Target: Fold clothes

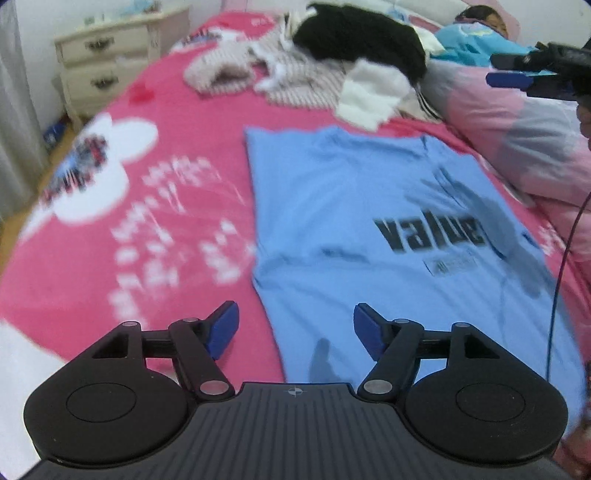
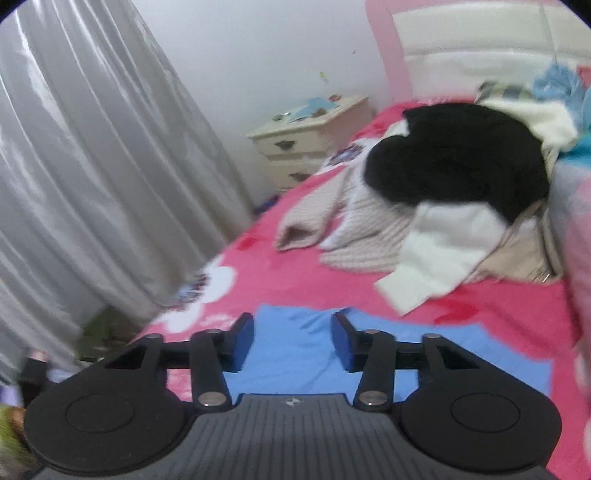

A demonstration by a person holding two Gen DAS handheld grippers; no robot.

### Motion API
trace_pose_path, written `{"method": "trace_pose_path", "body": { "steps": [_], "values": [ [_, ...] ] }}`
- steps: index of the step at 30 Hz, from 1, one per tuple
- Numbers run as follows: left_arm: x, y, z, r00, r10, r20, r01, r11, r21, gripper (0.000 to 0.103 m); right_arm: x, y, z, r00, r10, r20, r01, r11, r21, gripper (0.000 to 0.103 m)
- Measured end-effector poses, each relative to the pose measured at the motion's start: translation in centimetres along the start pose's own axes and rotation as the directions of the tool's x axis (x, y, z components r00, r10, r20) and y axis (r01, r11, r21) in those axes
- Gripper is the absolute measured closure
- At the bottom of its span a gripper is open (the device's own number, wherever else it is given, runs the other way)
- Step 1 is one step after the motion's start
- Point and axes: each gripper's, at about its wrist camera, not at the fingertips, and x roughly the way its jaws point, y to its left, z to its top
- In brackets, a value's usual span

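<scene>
A light blue T-shirt (image 1: 369, 206) with black lettering lies flat on the pink bedspread (image 1: 147, 206), one side folded in. My left gripper (image 1: 295, 328) hovers open above its near edge with nothing between the blue pads. The right wrist view shows my right gripper (image 2: 293, 339) open over the far edge of the blue T-shirt (image 2: 295, 354), also with nothing in it. The right gripper (image 1: 517, 74) also appears at the upper right of the left wrist view, raised above the bed.
A heap of clothes (image 1: 332, 66) lies further up the bed: a black garment (image 2: 458, 158), a white one (image 2: 439, 254) and striped ones. A person lies at the head of the bed (image 1: 484, 22). A cream nightstand (image 1: 107, 59), grey curtains (image 2: 92, 166) and a pink quilt (image 1: 517, 147) border the bed.
</scene>
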Motion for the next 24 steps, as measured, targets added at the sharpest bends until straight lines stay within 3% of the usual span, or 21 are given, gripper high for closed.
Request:
{"method": "trace_pose_path", "body": {
  "steps": [4,6,7,11,15,16,21,24],
  "values": [
    [1.0,-1.1,-1.9,0.999,0.012,-0.031,-0.012,1.000,0.000,0.034,1.8,1.2,-1.7,0.994,0.039,-0.100,-0.032,0.997,0.077,0.049],
    [1.6,-1.8,-3.1,0.995,0.090,-0.029,-0.089,0.995,0.036,0.034,3.5,1.8,-2.6,0.987,0.053,-0.154,-0.035,0.993,0.115,0.048],
    [1.8,-1.9,-3.3,0.995,0.093,-0.029,-0.092,0.995,0.038,0.035,4.5,2.1,-2.9,0.982,0.061,-0.178,-0.037,0.990,0.135,0.046],
    [2.0,-2.2,-3.7,0.997,0.080,-0.017,-0.079,0.996,0.044,0.035,10.1,3.7,-4.8,0.943,0.093,-0.319,-0.039,0.984,0.171,0.040],
    [2.7,-2.2,-3.1,0.997,0.074,-0.013,-0.074,0.996,0.042,0.040,16.1,5.7,-6.2,0.906,0.027,-0.422,0.024,0.993,0.116,0.039],
    [3.0,-2.1,-3.0,0.997,0.071,-0.019,-0.070,0.997,0.033,0.046,17.4,6.3,-6.5,0.899,0.007,-0.438,0.038,0.995,0.094,0.039],
    [3.7,-1.8,-3.1,0.998,0.019,-0.052,-0.021,0.999,-0.030,0.060,24.1,8.5,-6.7,0.888,-0.109,-0.447,0.116,0.993,-0.011,0.038],
    [3.9,-2.0,-3.3,0.999,0.004,-0.050,-0.006,0.999,-0.039,0.074,27.4,9.2,-6.7,0.878,-0.178,-0.445,0.168,0.984,-0.061,0.036]
  ]
}}
